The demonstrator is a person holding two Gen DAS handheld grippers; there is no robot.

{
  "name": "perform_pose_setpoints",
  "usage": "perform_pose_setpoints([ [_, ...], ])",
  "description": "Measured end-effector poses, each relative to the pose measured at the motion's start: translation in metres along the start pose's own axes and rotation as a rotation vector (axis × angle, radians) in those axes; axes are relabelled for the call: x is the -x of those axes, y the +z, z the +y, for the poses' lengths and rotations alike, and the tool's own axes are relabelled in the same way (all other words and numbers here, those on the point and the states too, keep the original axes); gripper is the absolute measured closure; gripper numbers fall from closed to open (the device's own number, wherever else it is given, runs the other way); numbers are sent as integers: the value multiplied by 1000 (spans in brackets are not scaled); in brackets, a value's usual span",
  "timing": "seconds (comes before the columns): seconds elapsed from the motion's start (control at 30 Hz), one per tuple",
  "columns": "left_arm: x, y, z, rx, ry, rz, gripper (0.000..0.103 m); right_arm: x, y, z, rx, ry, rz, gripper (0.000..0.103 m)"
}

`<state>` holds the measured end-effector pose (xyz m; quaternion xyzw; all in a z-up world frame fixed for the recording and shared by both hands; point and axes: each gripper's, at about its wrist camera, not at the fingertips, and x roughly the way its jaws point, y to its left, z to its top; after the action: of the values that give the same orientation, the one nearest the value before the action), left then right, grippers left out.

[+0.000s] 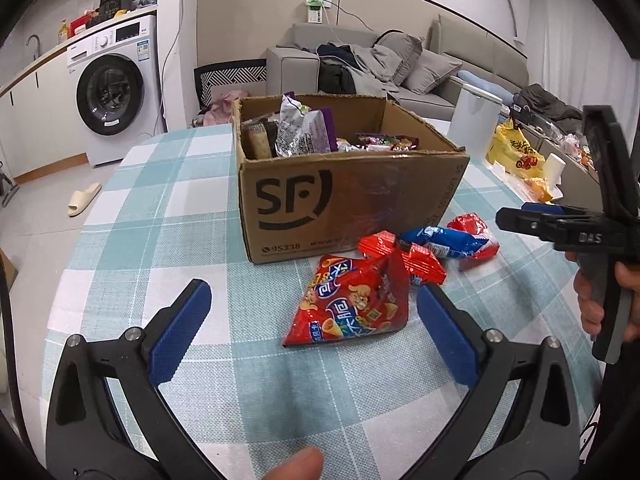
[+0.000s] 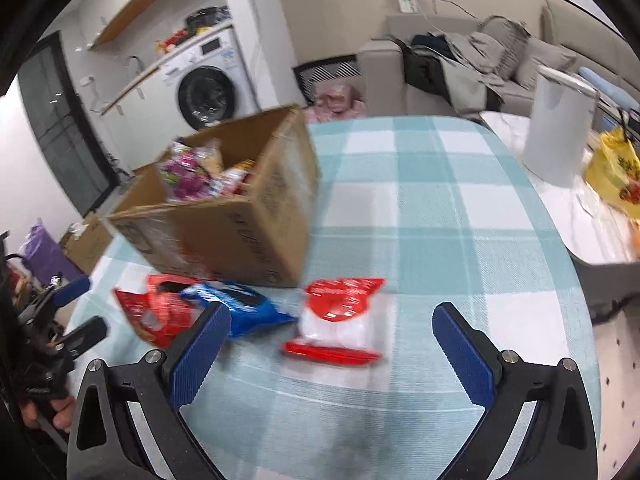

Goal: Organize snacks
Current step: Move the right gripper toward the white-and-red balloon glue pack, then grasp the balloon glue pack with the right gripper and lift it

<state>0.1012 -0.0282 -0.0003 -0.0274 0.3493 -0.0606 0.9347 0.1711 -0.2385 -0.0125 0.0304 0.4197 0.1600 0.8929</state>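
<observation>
The left hand-held gripper [image 1: 314, 322], jaws gaping and empty, is facing the red chip bag [image 1: 352, 304] lying just ahead between its fingertips. The bag's long axis is running diagonally toward the box [image 1: 344, 192]; the right hand-held gripper [image 2: 332, 338], equally agape, is hovering farther off.

The right wrist view is motion-blurred: print on the box [image 2: 240, 216] and on the red-and-white packet [image 2: 340, 316] beside it is unreadable. A blue packet [image 1: 440, 242] overlaps red ones before the box.
</observation>
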Motion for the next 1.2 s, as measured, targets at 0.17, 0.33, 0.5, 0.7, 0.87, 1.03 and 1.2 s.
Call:
perform_pose_setpoints([
  [0.17,-6,-3,-2,-1,-3,15,1,-14,-3,-18,-57,-21,44,0],
  [0.33,-13,-5,0,11,-7,32,1,-26,-7,-22,-60,-45,71,0],
  [0.5,-17,-6,2,12,-6,35,1,-37,-11,-20,-51,-43,90,0],
  [0.7,-17,-6,2,12,-4,35,1,-49,-14,-19,-54,-55,109,0],
  [0.87,-21,-8,3,11,-4,41,1,-51,-14,-20,-67,-72,94,1],
  [1.03,-22,-10,5,15,-6,48,1,-54,-13,-15,-42,-85,87,8],
  [1.2,-26,-11,7,19,-4,57,1,-52,-13,-6,-8,-89,68,26],
])
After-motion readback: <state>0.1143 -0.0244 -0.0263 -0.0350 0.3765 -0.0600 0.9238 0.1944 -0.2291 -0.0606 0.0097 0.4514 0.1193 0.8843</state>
